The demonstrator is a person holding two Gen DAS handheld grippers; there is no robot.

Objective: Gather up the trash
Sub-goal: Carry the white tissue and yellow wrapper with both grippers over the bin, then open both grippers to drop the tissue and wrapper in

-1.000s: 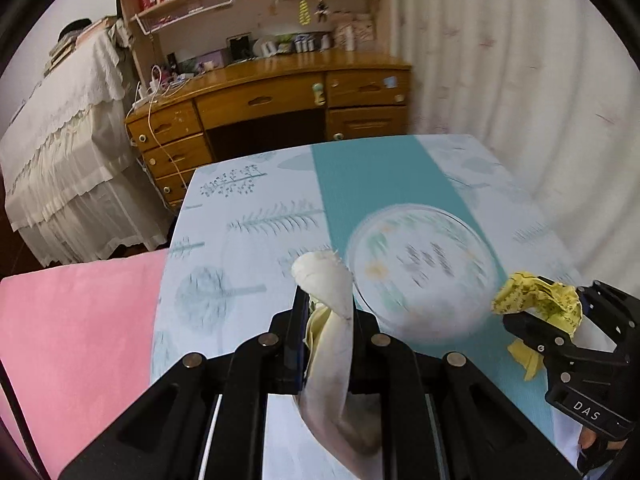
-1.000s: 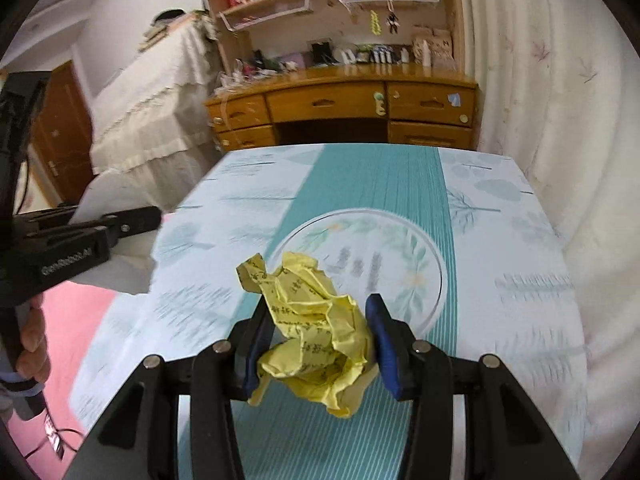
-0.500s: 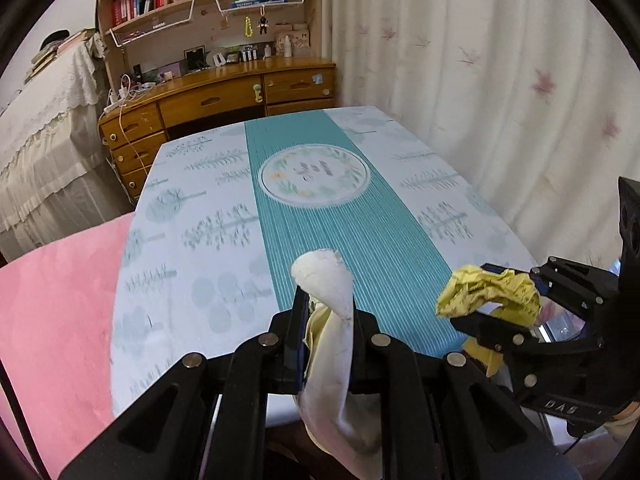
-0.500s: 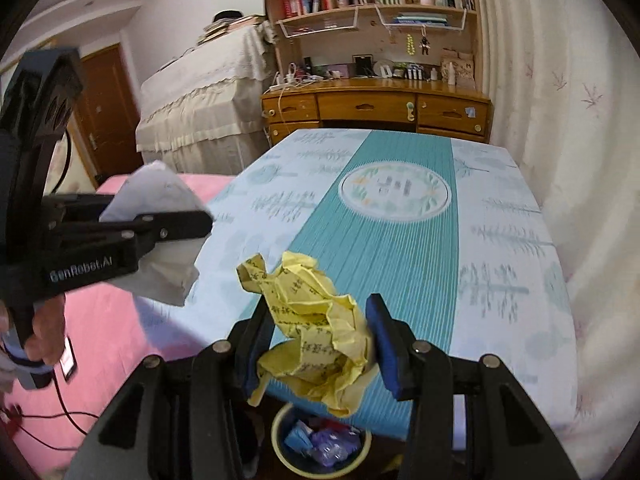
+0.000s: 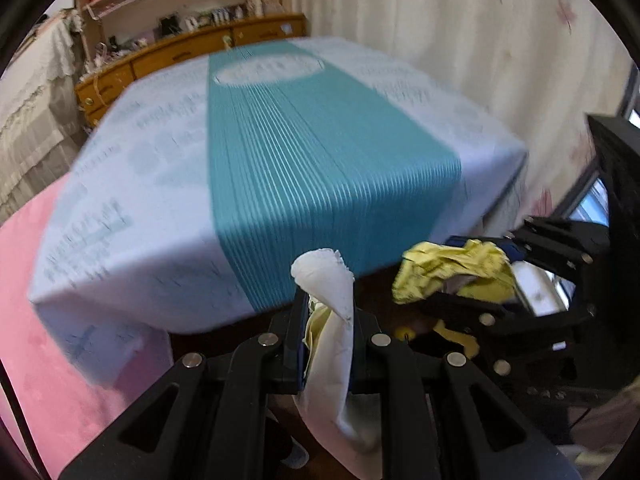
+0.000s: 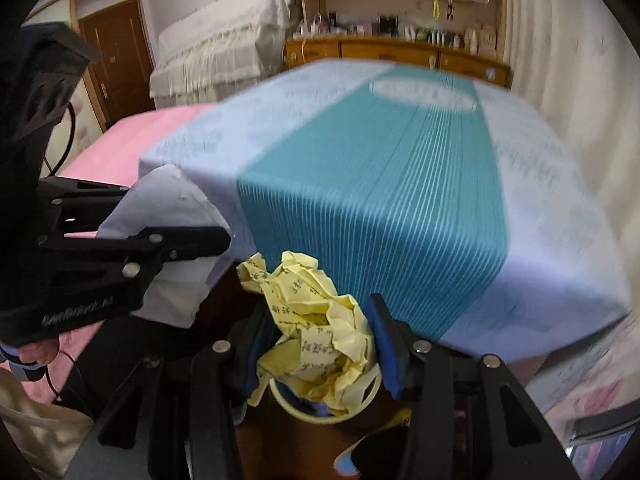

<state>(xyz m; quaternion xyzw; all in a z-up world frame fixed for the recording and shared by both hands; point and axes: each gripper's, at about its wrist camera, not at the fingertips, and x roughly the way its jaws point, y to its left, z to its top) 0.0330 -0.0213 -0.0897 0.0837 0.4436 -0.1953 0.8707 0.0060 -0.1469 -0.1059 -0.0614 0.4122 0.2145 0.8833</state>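
Observation:
My left gripper [image 5: 326, 334] is shut on a crumpled white tissue [image 5: 334, 320] with a bit of yellow paper beside it. In the right wrist view that gripper [image 6: 224, 236] and its white tissue [image 6: 168, 200] show at the left. My right gripper [image 6: 320, 332] is shut on a crumpled yellow paper ball [image 6: 316, 324] with printed characters. The same yellow ball [image 5: 452, 268] appears at the right of the left wrist view. Below it on the floor stands a small yellow-rimmed bin [image 6: 312, 410], partly hidden by the paper. Both grippers are off the table's near edge.
The table [image 6: 540, 240] wears a pale cloth with a teal striped runner. A pink mat [image 5: 24, 380] lies left of it. A wooden desk [image 6: 400, 54] with shelves stands behind, a cloth-covered piece of furniture [image 6: 224, 52] to its left, curtains [image 5: 460, 28] on the right. A hand [image 6: 38, 354] holds the left gripper.
Both grippers pulled back from over the table and sank past its near edge, each keeping its paper. The bin has come to lie directly under the yellow ball.

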